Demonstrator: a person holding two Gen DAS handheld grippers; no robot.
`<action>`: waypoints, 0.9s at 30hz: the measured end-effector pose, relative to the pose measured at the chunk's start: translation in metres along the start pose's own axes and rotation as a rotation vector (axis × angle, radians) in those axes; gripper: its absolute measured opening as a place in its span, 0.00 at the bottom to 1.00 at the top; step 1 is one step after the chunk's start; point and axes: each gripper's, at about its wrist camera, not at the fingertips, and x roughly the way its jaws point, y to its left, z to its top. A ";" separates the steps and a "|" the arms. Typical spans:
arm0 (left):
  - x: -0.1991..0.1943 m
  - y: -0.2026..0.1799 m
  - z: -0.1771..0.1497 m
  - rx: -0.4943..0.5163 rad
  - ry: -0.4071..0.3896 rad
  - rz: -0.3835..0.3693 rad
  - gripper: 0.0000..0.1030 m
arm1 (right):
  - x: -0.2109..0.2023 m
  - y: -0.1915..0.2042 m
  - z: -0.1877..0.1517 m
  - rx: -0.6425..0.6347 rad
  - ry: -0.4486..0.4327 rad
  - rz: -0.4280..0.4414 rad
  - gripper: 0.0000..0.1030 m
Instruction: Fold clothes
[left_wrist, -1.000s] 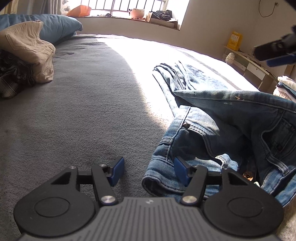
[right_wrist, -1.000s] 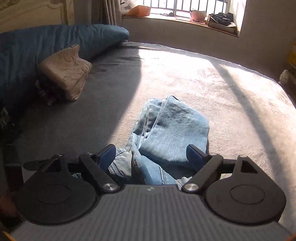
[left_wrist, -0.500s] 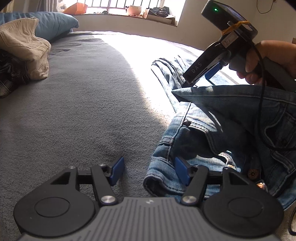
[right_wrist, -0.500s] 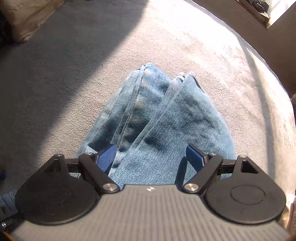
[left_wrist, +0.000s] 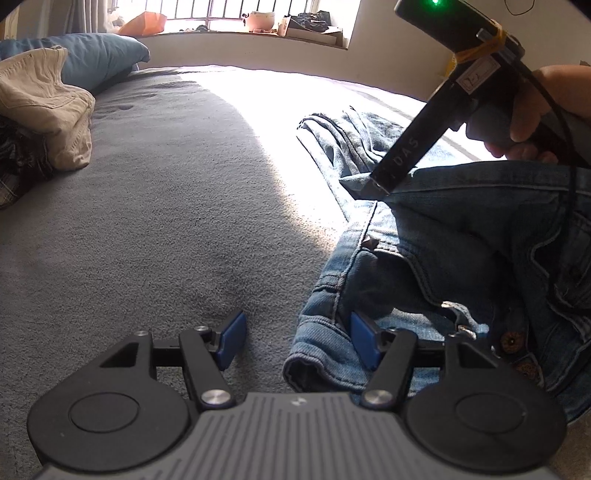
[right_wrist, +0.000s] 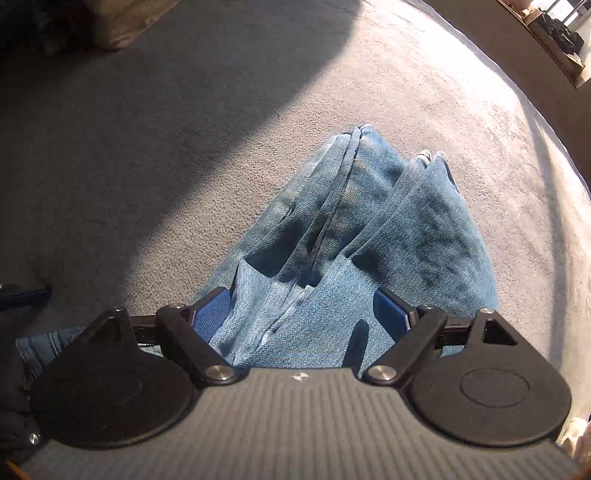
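The jeans (left_wrist: 461, 236) lie rumpled on the grey bed (left_wrist: 166, 221), waistband nearest the left gripper (left_wrist: 297, 341) and the legs running away from it toward the sunlit patch. A second ago the right gripper (right_wrist: 301, 310) was up high, looking across the bed at the whole garment; it has since swung down over the jeans and tipped steeply, so that its view is now almost filled with denim. From the left wrist view its black body, held in a hand (left_wrist: 532, 107), leans in with its tip at the raised fold in the middle of the jeans.

Its jaws are opening, with a ridge of cloth standing between the blue pads (right_wrist: 210, 314); nothing is pinched yet (the pads sit either side of the fabric without pressing it). The left gripper has hardly moved: it hovers released at the waistband end of the jeans, one pad over bare bed and the other over the hem corner, holding nothing.

So the fold itself has not begun. My reading is that the right side is lining up a grasp partway along the legs, while the left waits to take the waistband.
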 end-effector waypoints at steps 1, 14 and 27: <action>0.000 0.000 0.000 0.002 0.000 0.002 0.61 | 0.004 -0.001 -0.002 -0.014 0.009 -0.020 0.79; 0.001 0.001 0.002 0.007 0.007 0.009 0.61 | -0.083 -0.107 -0.102 0.565 -0.267 -0.116 0.07; -0.005 0.026 0.010 -0.136 0.046 -0.110 0.60 | -0.041 -0.149 -0.350 1.507 -0.283 0.067 0.09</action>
